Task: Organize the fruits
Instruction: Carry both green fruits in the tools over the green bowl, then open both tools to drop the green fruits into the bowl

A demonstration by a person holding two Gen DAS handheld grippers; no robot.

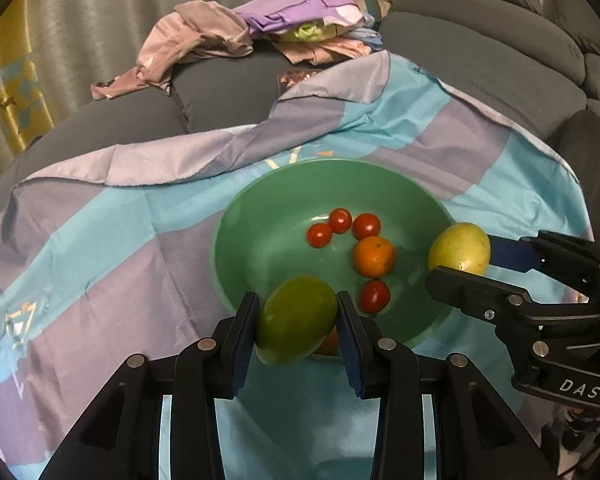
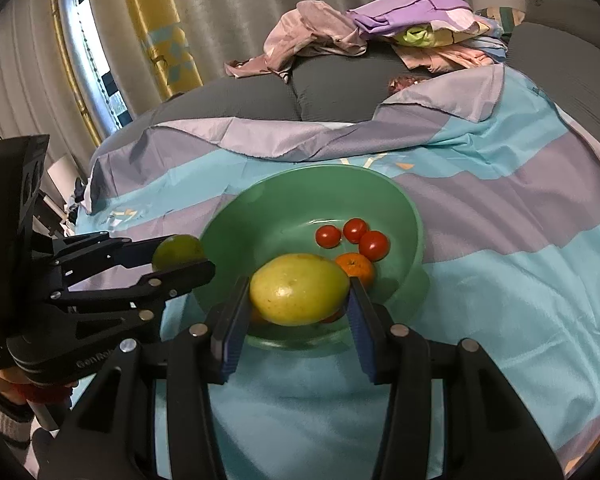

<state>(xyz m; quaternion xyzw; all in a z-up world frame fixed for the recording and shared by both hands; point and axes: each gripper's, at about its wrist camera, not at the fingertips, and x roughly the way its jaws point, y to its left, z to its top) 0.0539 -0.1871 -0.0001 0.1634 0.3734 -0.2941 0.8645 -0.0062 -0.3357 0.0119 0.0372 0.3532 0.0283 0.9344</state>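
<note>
A green bowl (image 1: 260, 232) sits on a blue and purple cloth and holds several cherry tomatoes (image 1: 340, 220) and an orange (image 1: 374, 256). My left gripper (image 1: 298, 320) is shut on a green mango (image 1: 296, 318) over the bowl's near rim; it also shows in the right wrist view (image 2: 176, 256). My right gripper (image 2: 298, 292) is shut on a yellow mango (image 2: 298, 288) over the bowl's (image 2: 260, 216) near edge; in the left wrist view the yellow mango (image 1: 460, 248) hangs over the bowl's right rim.
The cloth (image 1: 100, 248) covers a grey sofa (image 1: 220, 92). A pile of clothes (image 1: 260, 28) lies on the sofa behind. Curtains (image 2: 228, 12) hang at the back.
</note>
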